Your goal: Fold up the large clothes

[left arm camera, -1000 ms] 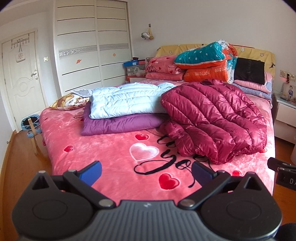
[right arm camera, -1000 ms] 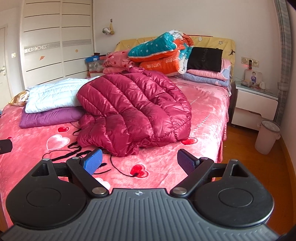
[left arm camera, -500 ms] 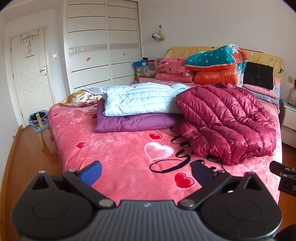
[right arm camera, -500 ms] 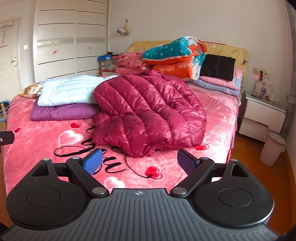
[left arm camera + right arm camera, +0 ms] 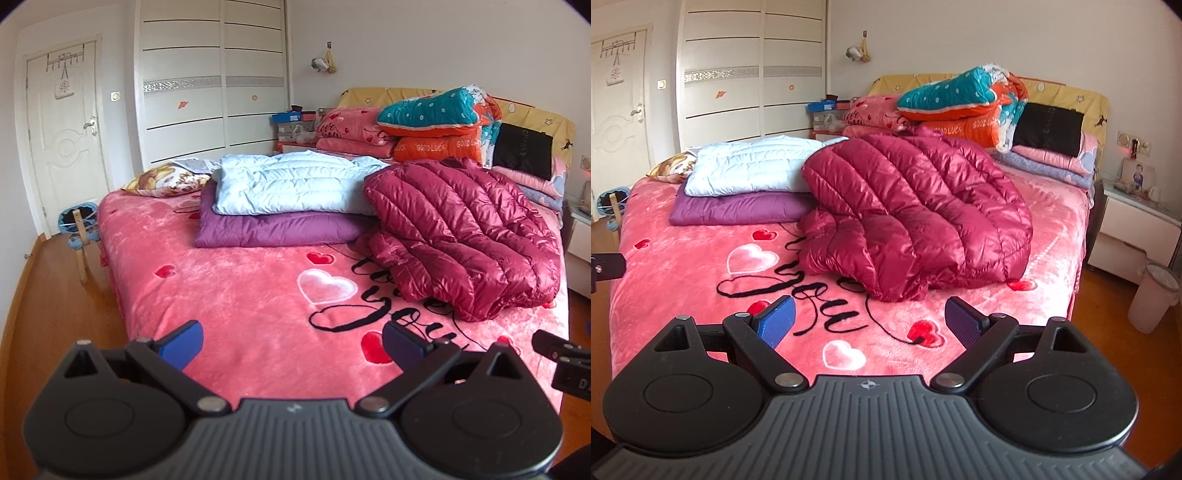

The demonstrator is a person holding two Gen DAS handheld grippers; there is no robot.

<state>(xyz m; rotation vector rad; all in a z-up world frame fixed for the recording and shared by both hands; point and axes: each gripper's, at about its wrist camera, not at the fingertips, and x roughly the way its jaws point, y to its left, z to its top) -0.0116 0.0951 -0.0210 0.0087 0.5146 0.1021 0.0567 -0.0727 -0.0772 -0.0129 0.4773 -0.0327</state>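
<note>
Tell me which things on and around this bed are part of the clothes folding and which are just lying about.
Part of the job:
- red jacket, crumpled, not yet folded
- light blue jacket, folded, on the purple one
- left gripper and right gripper, both open and empty

Just lying about:
- pillows at the headboard
- floral cushion
- bin
- nightstand

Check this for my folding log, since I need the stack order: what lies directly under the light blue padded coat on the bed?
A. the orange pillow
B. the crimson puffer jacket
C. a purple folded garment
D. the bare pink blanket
C. The light blue padded coat rests on top of the purple folded garment, whose edge shows beneath it, while the crimson puffer jacket lies crumpled beside them.
</note>
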